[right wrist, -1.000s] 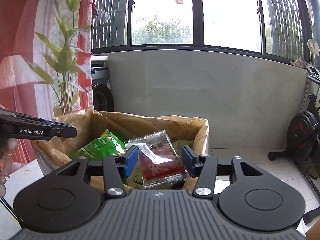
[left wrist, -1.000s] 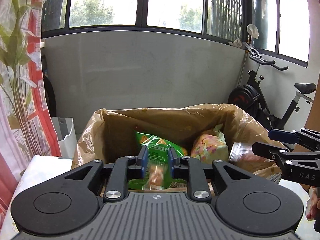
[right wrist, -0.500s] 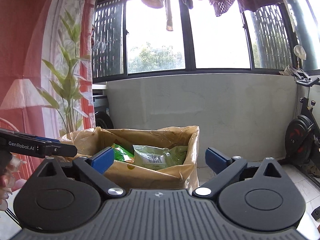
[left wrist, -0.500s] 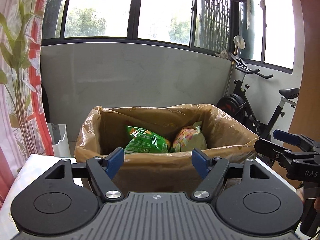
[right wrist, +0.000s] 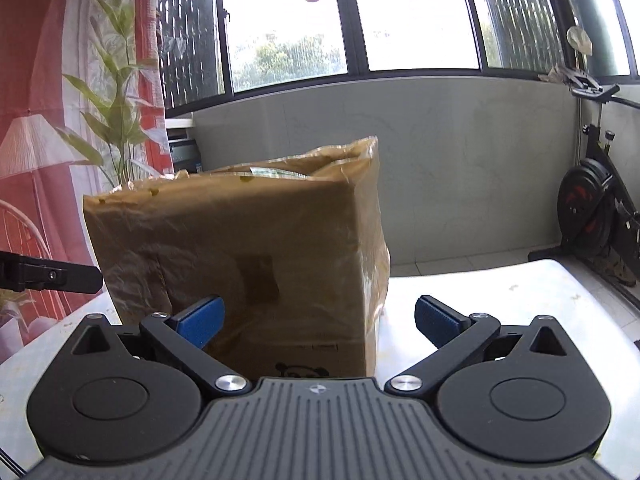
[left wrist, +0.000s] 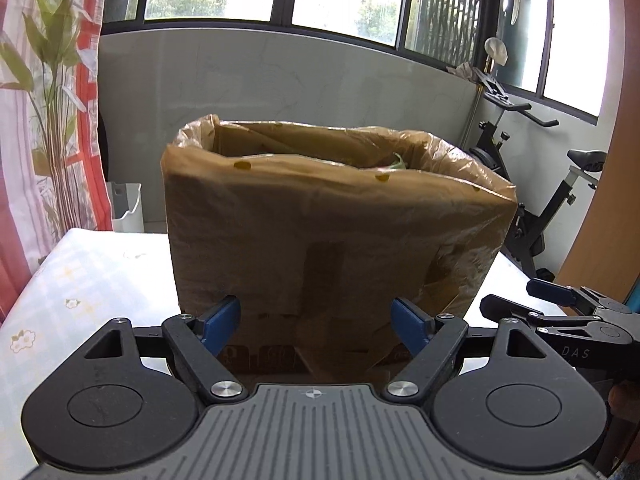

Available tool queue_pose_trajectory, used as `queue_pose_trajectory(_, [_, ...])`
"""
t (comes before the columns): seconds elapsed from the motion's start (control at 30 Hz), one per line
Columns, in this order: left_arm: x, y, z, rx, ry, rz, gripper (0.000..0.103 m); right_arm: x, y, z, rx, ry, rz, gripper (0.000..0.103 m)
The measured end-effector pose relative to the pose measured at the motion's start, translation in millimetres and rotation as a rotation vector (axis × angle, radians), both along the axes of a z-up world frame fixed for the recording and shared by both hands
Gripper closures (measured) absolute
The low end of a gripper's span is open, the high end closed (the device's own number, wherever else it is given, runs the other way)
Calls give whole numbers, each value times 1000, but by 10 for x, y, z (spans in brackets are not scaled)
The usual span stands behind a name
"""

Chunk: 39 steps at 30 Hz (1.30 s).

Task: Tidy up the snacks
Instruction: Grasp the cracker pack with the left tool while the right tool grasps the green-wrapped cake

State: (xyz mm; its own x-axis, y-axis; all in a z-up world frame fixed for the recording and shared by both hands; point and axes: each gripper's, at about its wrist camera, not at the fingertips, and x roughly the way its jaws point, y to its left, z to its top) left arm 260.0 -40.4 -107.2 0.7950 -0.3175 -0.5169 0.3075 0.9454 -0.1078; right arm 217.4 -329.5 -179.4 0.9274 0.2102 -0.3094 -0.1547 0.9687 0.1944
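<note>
Left wrist view
Left gripper: seen from behind, low in the near foreground; its blue-padded jaws are opening, well spread, with nothing pinched between them.
Box: a tall cardboard box lined with a brown plastic bag, standing upright on the table just beyond the jaws; its near wall fills the gap between the pads, which do not press on it.
Snacks: only a sliver of green packaging peeks over the far right of the box rim; the rest is hidden inside.
Table: pale cloth with small flower prints, stretching to the left of the box.
Right gripper: reaches in from the right edge, near the box's right corner, its fingers apart.
Background: a grey wall under dark-framed windows, a red patterned curtain on the left, an exercise bike on the far right.

Right wrist view
Right gripper: released, jaws at their widest, holding nothing.
Box: just beyond the jaws and left of centre; its right corner falls between the pads without touching them.
Snacks: a pale edge of a packet shows at the rim.
Left gripper: one dark finger enters from the left edge, beside the box's left side.
Table: white surface to the right of the box.
Background: curtain left, exercise bike far right.
</note>
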Motion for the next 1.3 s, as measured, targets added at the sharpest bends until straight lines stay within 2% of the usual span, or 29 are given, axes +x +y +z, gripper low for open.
queue_pose_trajectory(0.3, [73, -82, -267, 29, 78, -11, 19, 74, -169, -436, 45, 177, -18, 0])
queue_pose_trajectory(0.6, [182, -283, -604, 68, 168, -42, 19, 22, -231, -742, 45, 247, -47, 0])
queue_pose_trajectory(0.77, [311, -434, -779, 88, 219, -83, 19, 33, -240, -751, 68, 272, -29, 0])
queue_pose_trajectory(0.93, [393, -665, -987, 150, 260, -132, 20, 42, -274, -781, 101, 289, -16, 3])
queue_pose_trajectory(1.03, [455, -717, -1089, 168, 282, -105, 30, 61, -290, -800, 116, 306, -4, 4])
queue_pose_trajectory(1.1, [488, -714, -1130, 150, 298, -94, 36, 66, -282, -806, 113, 307, 5, 4])
queue_pose_trajectory(1.23, [481, -733, -1162, 138, 300, -133, 52, 77, -248, -805, 99, 309, 25, 4])
queue_pose_trajectory(1.3, [456, -756, -1156, 149, 284, -143, 54, 83, -239, -807, 92, 310, 29, 4])
